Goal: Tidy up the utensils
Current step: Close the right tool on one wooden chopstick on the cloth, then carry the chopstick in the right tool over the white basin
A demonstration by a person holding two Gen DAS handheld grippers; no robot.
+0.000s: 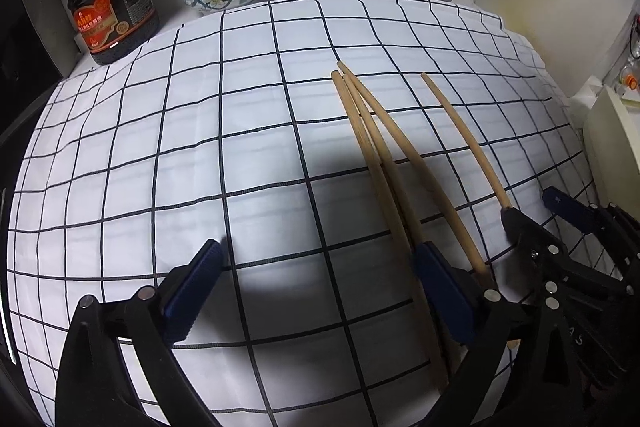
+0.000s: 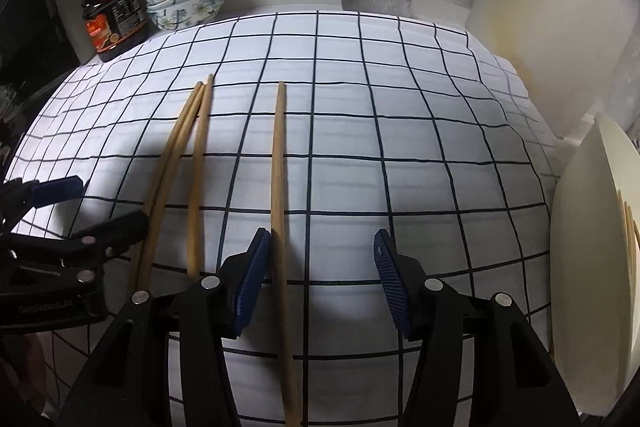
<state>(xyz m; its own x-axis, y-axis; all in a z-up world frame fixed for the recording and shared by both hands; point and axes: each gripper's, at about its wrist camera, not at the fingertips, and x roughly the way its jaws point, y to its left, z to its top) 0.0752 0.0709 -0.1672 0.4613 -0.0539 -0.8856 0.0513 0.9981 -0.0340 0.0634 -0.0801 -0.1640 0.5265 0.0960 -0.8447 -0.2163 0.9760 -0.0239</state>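
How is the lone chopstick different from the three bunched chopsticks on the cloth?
The lone chopstick lies apart, between the open fingers of the right hand-held gripper, beside its left finger. The three bunched chopsticks lie touching and crossing, beside the left hand-held gripper, outside its open fingers. All are plain wood, resting on the checked cloth.

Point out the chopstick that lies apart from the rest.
The lone chopstick lies between the right gripper's open fingers, against its left pad, with a bare gap beside it. The other three chopsticks lie bunched to its left, tips nearly touching.
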